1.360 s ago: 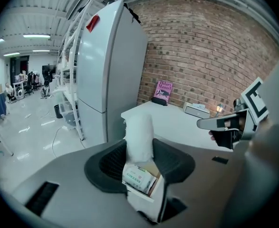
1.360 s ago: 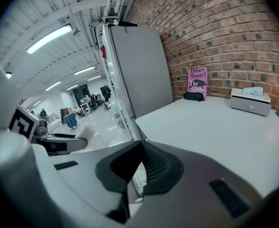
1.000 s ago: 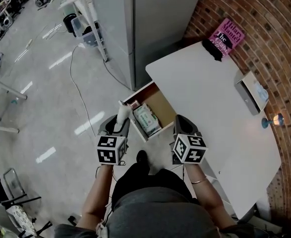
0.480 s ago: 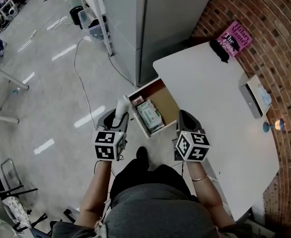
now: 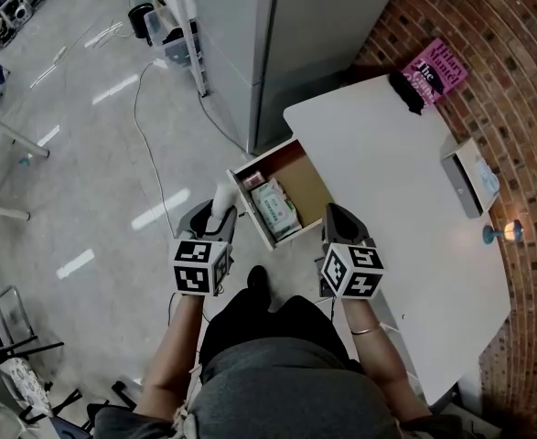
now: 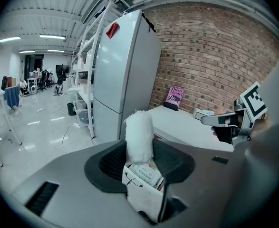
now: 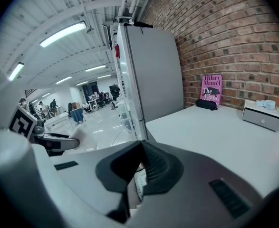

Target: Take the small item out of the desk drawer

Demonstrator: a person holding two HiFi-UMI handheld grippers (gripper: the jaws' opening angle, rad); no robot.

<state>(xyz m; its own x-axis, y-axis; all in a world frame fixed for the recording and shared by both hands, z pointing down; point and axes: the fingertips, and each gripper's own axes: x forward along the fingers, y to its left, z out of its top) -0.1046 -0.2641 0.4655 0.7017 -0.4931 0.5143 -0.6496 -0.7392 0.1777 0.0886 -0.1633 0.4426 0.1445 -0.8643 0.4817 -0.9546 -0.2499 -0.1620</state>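
Note:
The desk drawer (image 5: pixel 248 212) stands pulled out from the white desk (image 5: pixel 387 172). In it lie a green-and-white packet (image 5: pixel 275 207) and a small red item (image 5: pixel 252 181). My left gripper (image 5: pixel 220 210) is shut on a white fluffy roll (image 5: pixel 223 196), held upright just left of the drawer's front. In the left gripper view the roll (image 6: pixel 139 134) stands between the jaws, with the drawer (image 6: pixel 140 196) below. My right gripper (image 5: pixel 335 219) hovers at the drawer's near right corner, jaws together and empty (image 7: pixel 134 175).
A tall grey cabinet (image 5: pixel 277 35) stands behind the drawer. On the desk are a pink book (image 5: pixel 435 69), a black pouch (image 5: pixel 407 90), a white box (image 5: pixel 469 176) and a small blue object (image 5: pixel 501 231). A brick wall runs along the right. A cable (image 5: pixel 149 135) crosses the floor.
The head view has shifted slightly. My left gripper with the roll has drawn a little back from the drawer's front corner. The right gripper keeps its place.

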